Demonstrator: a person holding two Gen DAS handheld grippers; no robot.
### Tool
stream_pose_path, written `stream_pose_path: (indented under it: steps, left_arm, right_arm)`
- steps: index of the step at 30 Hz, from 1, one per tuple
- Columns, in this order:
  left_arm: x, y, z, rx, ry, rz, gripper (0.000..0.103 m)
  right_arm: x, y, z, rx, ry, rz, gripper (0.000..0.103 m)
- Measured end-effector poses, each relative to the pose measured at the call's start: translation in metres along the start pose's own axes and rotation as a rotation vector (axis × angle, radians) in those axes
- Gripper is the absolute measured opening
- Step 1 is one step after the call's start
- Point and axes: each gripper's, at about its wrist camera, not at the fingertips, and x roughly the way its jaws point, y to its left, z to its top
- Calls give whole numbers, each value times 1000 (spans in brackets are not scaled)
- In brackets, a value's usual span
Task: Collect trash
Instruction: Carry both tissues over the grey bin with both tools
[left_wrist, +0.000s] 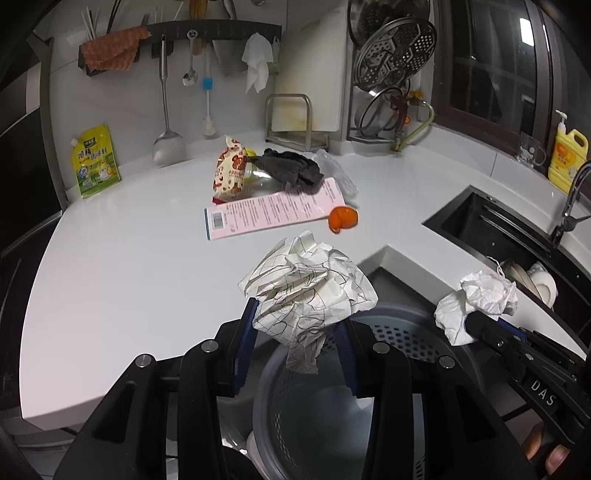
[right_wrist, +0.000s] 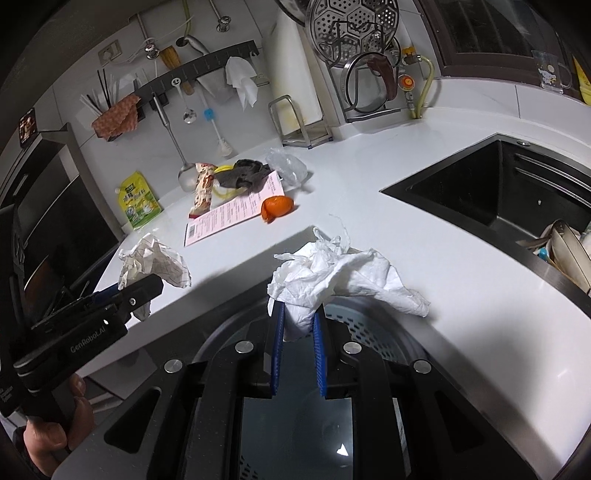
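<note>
My left gripper (left_wrist: 297, 317) is shut on a crumpled sheet of paper with black line drawings (left_wrist: 306, 284), held just past the white counter's front edge. Below it stands a grey perforated bin (left_wrist: 399, 332). In the right wrist view, my right gripper (right_wrist: 298, 314) is shut on a crumpled white tissue (right_wrist: 332, 273), also above the bin's rim (right_wrist: 354, 314). Each view shows the other gripper: the right one (left_wrist: 476, 325) with its tissue (left_wrist: 476, 299), and the left one (right_wrist: 147, 288) with its paper (right_wrist: 155, 262).
On the counter lie an orange peel (left_wrist: 343, 218), a pink printed sheet (left_wrist: 273, 210), a snack bag (left_wrist: 231, 170), a dark cloth (left_wrist: 291, 170) and a clear plastic bag (right_wrist: 286, 166). A yellow pouch (left_wrist: 94, 162) leans on the wall. A black sink (left_wrist: 498, 225) is at the right.
</note>
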Motion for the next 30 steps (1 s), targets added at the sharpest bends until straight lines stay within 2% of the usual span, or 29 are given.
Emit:
stream_pose_path:
  steps: [14, 30]
  left_arm:
    - [-14, -9, -37, 20, 55, -41, 39]
    - [-8, -13, -55, 20, 113, -55, 39]
  right_arm:
    - [-19, 6, -31, -25, 42, -19, 14]
    - [-18, 3, -49, -24, 99, -31, 14]
